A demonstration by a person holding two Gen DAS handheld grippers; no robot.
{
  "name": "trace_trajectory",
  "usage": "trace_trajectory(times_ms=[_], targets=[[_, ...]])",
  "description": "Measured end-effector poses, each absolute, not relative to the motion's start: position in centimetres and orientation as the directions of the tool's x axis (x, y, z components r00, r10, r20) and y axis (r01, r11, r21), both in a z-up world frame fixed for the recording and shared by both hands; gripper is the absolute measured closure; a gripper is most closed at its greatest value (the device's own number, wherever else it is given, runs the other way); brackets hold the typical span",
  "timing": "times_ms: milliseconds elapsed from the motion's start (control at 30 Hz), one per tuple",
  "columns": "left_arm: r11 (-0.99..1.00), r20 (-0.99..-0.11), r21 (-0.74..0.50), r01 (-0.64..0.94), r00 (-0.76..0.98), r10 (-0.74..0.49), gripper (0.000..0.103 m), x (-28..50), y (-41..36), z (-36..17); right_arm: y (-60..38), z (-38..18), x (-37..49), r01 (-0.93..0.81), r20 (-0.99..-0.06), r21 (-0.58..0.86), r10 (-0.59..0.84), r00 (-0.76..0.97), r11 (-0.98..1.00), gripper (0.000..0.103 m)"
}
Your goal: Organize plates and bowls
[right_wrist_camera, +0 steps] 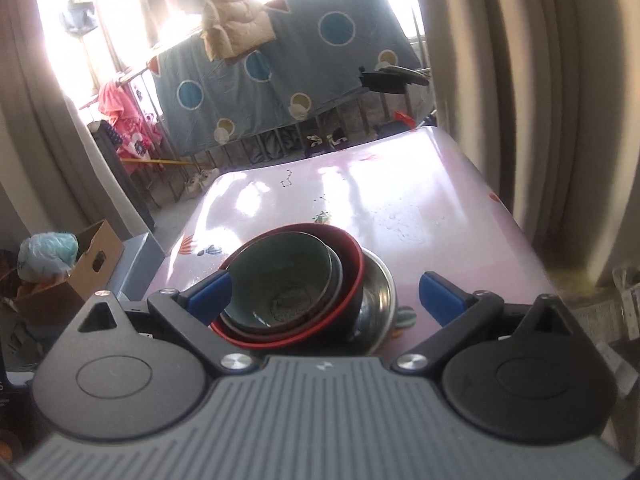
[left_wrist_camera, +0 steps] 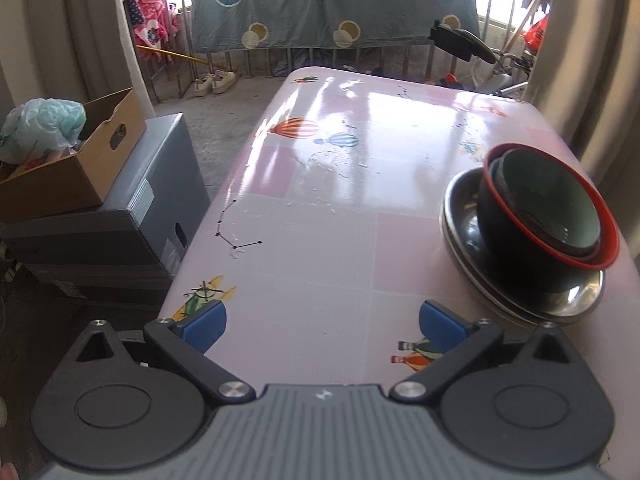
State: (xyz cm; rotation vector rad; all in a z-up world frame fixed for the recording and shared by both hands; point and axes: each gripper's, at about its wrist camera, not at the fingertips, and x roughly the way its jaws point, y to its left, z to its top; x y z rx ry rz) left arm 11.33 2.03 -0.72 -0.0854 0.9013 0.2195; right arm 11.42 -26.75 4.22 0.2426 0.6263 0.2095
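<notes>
Table [left_wrist_camera: 320, 240]: pink, glossy top printed with hot-air balloons, a small aircraft and star patterns; bright window glare across the far half.
Stack of dishes [left_wrist_camera: 532, 232]: sat on the table near its right edge, close to the near end in the left wrist view.
Metal plates [left_wrist_camera: 460, 216]: shallow, silvery, stacked at the bottom of the stack, rims showing around the bowls.
Red-rimmed bowl [left_wrist_camera: 496, 208]: black outside, red rim, rested on the metal plates, tilted slightly.
Green bowl [left_wrist_camera: 552, 200]: nested inside the red-rimmed bowl, pale green inside, dark rim; possibly another dark bowl between the two, hard to tell.
Left gripper [left_wrist_camera: 322, 326]: hovered over the near end of the table, left of the stack; blue fingers spread wide, nothing between them, bare tabletop in the gap.
Right gripper [right_wrist_camera: 324, 296]: hovered above the near side of the stack; blue fingers spread wide, grasping nothing; left finger overlapped the red rim in view, contact impossible to judge.
Cardboard box [left_wrist_camera: 72, 168]: left of the table, perched on a grey box [left_wrist_camera: 132, 216], with a pale plastic bag [left_wrist_camera: 44, 128] tucked inside.
Blanket [left_wrist_camera: 332, 4]: grey-blue with round dots, hung over a railing beyond the far end of the table.
Pink clothing [left_wrist_camera: 148, 12]: hung left of the blanket.
Curtains [right_wrist_camera: 540, 100]: beige, hung right of the table.
</notes>
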Motion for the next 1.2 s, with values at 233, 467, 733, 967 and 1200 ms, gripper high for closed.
trace_trajectory(times_ms=[233,467,733,967,1200], targets=[[0.963,-0.791,0.005,-0.269,0.588,0.168,0.000,11.4,4.0,-1.1,-23.7,4.6,16.3,-0.215,-0.592,0.288,0.349,0.726,0.933,0.035],[0.958,-0.796,-0.010,-0.286,0.582,0.165,0.000,11.4,5.0,-1.2,-18.6,3.9,20.5,-0.309,-0.637,0.266,0.407,0.654,0.913,0.067],[0.955,-0.805,-0.029,-0.294,0.574,0.152,0.000,11.7,5.9,-1.8,-14.0,2.0,23.1,-0.364,-0.693,0.215,0.404,0.596,0.906,0.079],[0.957,-0.810,-0.041,-0.286,0.571,0.136,0.000,11.8,6.1,-2.0,-13.5,1.9,23.0,-0.374,-0.702,0.161,0.373,0.607,0.913,0.084],[0.955,-0.811,-0.056,-0.291,0.571,0.127,0.000,11.5,6.5,-1.9,-12.9,1.8,22.7,-0.383,-0.705,0.072,0.318,0.634,0.921,0.084]])
